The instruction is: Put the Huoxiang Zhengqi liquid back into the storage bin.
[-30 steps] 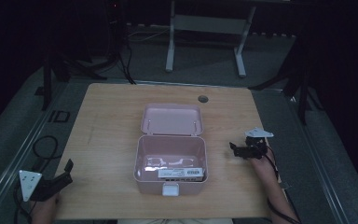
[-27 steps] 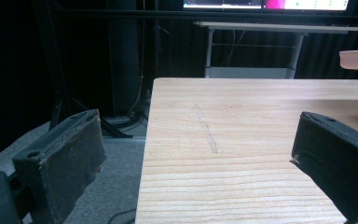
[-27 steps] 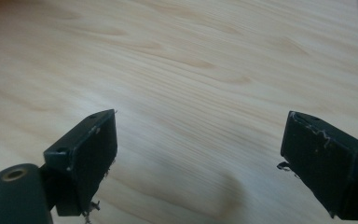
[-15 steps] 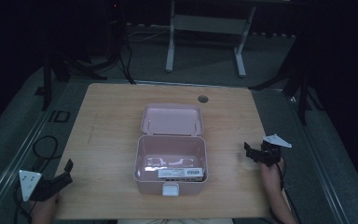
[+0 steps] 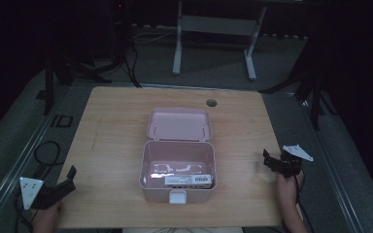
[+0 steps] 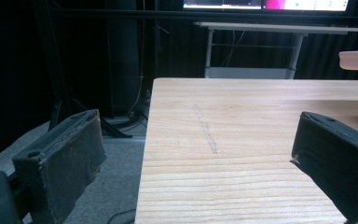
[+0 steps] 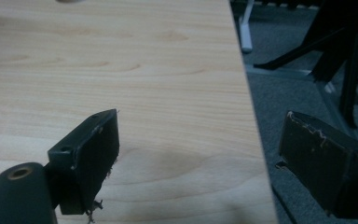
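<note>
Left claw (image 6: 196,154) spread wide, empty, right claw (image 7: 200,163) spread wide, empty, above wooden table (image 5: 111,141) edges

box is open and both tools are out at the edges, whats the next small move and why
Probably bring the right tool in toward the pink box and reach for the labelled item inside. The lid lies flat behind it, both tools are open and empty, and the left tool sits at the near left corner.

Label text inside pink box (image 5: 178,165) too small to read.
</note>
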Motion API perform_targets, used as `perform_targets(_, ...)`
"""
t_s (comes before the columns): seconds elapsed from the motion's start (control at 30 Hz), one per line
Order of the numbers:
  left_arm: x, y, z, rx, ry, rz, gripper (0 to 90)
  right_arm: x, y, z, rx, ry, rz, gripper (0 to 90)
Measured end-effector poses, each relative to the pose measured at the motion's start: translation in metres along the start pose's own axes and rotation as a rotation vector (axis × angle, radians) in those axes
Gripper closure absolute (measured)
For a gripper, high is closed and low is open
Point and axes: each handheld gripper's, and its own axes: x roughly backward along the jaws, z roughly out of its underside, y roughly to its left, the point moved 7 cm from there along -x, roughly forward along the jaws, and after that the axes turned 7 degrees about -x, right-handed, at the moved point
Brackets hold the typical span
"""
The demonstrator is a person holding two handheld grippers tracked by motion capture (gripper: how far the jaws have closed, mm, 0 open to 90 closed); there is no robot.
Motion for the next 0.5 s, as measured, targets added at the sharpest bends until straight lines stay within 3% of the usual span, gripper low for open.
perform_targets(0.1,0.000,0.000,0.000,0.000,-0.001,-0.001,2.4,0.000,-0.004,0.001,0.008,0.009,0.021,12.1)
perform_targets(0.2,0.000,0.000,0.000,0.000,-0.001,0.001,2.4,0.001,-0.011,0.004,-0.039,0.033,0.024,12.1)
perform_targets(0.5,0.000,0.000,0.000,0.001,-0.002,0.002,2.5,-0.001,-0.011,0.009,-0.017,0.056,0.030,12.3)
